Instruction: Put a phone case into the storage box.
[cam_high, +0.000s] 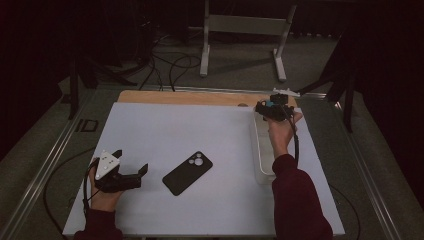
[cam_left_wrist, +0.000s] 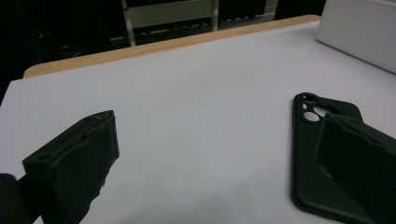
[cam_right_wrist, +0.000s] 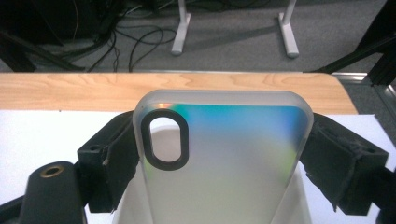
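Right hand-held gripper (cam_right_wrist: 224, 154) clamps frosted phone case (cam_right_wrist: 224, 158) above white box (cam_high: 261, 150).

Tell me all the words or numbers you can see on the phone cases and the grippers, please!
There are none to read. The black phone case shows only camera holes, no writing. The frosted phone case, between the jaws of the right gripper, has a rainbow sheen and a camera hole, but no letters. The left gripper and its grey plate carry no readable label.
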